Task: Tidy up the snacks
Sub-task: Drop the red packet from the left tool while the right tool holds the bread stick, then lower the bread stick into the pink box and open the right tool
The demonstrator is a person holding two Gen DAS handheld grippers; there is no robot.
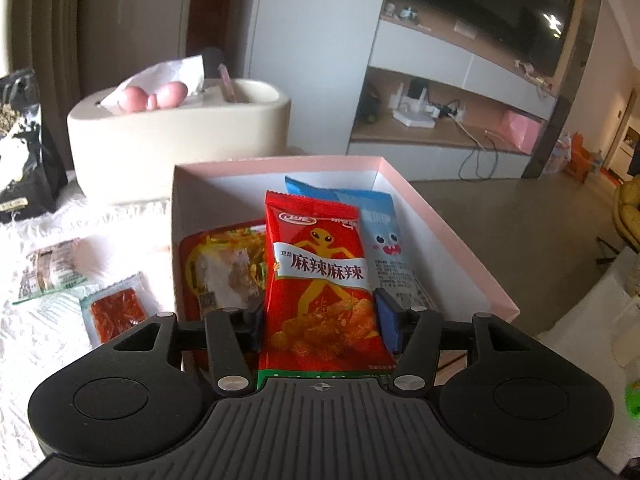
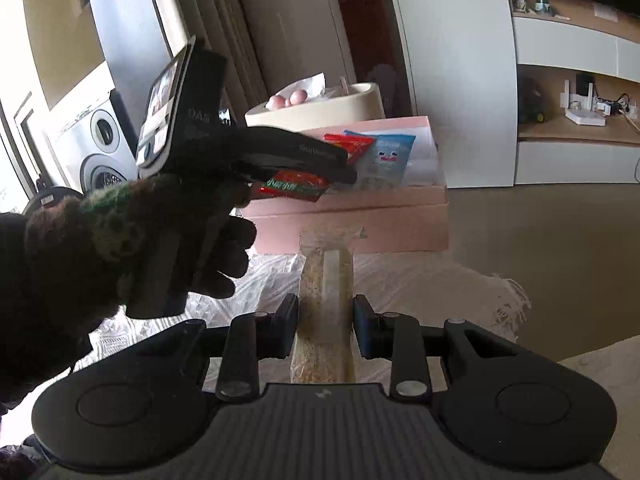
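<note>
My left gripper (image 1: 320, 322) is shut on a red spicy-snack packet (image 1: 320, 280) and holds it over the pink box (image 1: 452, 236). In the box lie a blue packet (image 1: 384, 240) and a red-and-yellow packet (image 1: 224, 268). In the right wrist view the left gripper (image 2: 336, 164) hangs over the pink box (image 2: 360, 216) with the red packet (image 2: 296, 188). My right gripper (image 2: 326, 326) is shut on a long clear packet of pale snack (image 2: 326, 304), edge up, above the white cloth in front of the box.
Left of the box, on the white cloth (image 1: 60, 344), lie a clear packet with red filling (image 1: 114, 312) and a green-edged packet (image 1: 52, 272). A cream tissue holder (image 1: 180, 128) stands behind the box, a black bag (image 1: 24, 148) at far left. The floor drops off to the right.
</note>
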